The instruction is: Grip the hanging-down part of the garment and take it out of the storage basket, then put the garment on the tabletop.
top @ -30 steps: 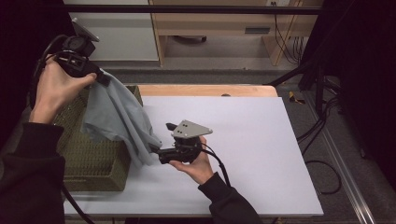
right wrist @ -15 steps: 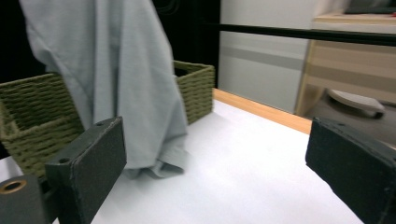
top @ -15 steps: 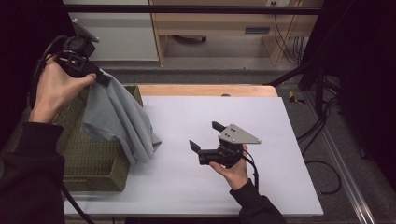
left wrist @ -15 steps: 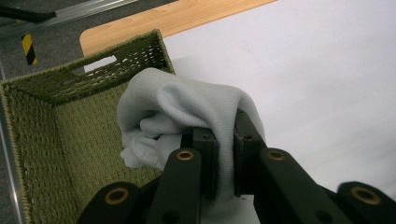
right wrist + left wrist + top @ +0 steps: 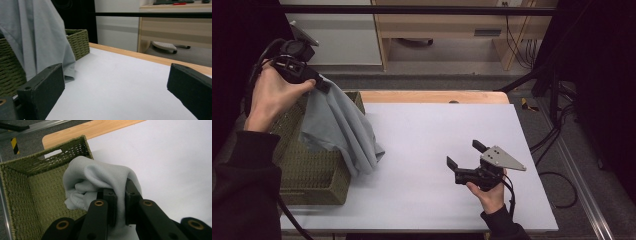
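A pale grey cloth (image 5: pixel 339 130) hangs from my left gripper (image 5: pixel 323 86), held high over the green woven basket (image 5: pixel 297 165) at the table's left. Its lower end drapes over the basket's right rim and rests on the white tabletop. In the left gripper view the jaws are shut on a bunched fold of the cloth (image 5: pixel 100 177), with the basket (image 5: pixel 30 185) below. My right gripper (image 5: pixel 465 155) is low over the table's right half, open, nothing between its jaws. The right gripper view shows the cloth (image 5: pixel 37 35) hanging at the far left beside the basket (image 5: pixel 77 42).
The white tabletop (image 5: pixel 437 130) has a wooden strip (image 5: pixel 432 96) along its far edge. Beyond it are a wooden bench and white cabinet. Cables and a black stand lie on the floor at the right (image 5: pixel 557 110).
My right gripper has let go of the cloth's lower end and moved right across the table, away from the basket. The left gripper still holds the cloth up.
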